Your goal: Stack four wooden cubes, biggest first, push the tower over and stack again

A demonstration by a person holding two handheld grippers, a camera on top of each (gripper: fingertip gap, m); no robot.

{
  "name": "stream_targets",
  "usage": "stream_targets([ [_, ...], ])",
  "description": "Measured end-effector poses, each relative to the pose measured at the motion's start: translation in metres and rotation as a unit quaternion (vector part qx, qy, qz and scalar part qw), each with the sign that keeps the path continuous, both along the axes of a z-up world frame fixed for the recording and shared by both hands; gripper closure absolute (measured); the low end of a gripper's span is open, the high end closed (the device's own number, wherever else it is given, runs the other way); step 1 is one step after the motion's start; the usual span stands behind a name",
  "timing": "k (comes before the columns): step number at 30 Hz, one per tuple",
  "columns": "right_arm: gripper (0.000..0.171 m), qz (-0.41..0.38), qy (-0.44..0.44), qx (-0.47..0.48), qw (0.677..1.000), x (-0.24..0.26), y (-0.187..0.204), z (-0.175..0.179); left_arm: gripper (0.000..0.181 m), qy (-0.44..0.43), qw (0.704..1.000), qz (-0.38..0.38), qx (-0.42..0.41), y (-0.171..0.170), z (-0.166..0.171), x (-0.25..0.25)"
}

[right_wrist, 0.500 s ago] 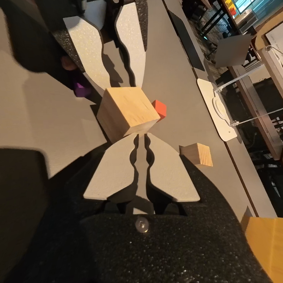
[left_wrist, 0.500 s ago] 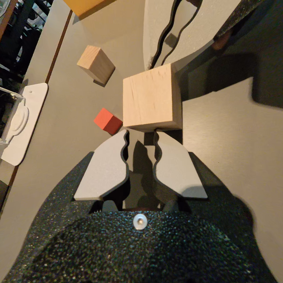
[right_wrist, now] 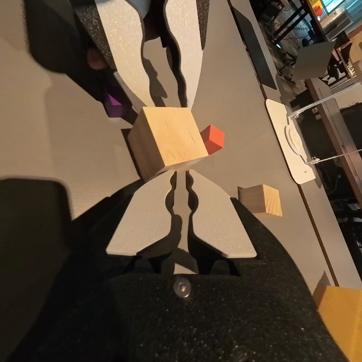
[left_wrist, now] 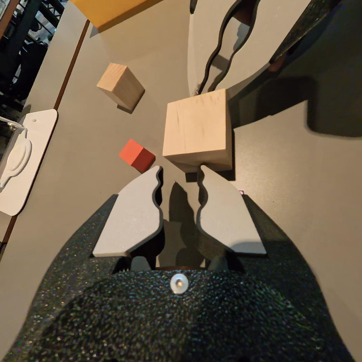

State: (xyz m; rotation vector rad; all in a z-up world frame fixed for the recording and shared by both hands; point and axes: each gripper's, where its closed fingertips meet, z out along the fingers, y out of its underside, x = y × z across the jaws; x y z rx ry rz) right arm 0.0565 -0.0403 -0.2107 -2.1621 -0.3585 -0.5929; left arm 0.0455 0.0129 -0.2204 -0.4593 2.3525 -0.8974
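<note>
My big cube [left_wrist: 195, 125] sits on the grey table [left_wrist: 284, 195], and I'll use it as the landmark. The left gripper [left_wrist: 180, 168] is right in front of it, fingers spread a bit, nothing between them, one tip looks like it's touching the cube's near edge but I can't tell for sure. The right gripper [right_wrist: 181, 172] is on the opposite side, tips just at the cube's corner, jaws nearly together with a thin slit, holding nothing. The red cube [left_wrist: 137, 154] is just beside the big cube, apart from it. The mid cube [left_wrist: 121, 86] is farther off that same side, near the table edge. A purple cube [right_wrist: 115, 105] peeks out on the other side, mostly hidden under the left gripper. A yellow block [right_wrist: 340, 321] sits well away by the edge.
</note>
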Motion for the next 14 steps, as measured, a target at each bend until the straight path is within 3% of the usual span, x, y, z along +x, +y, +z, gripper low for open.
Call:
stream_targets([
  [14,0.163,0.011,0.005,0.002,1.000,-0.0029,0.0002,0.0000,0.148,0.000,1.000,0.007,-0.010,0.0028,0.0015,0.0023],
])
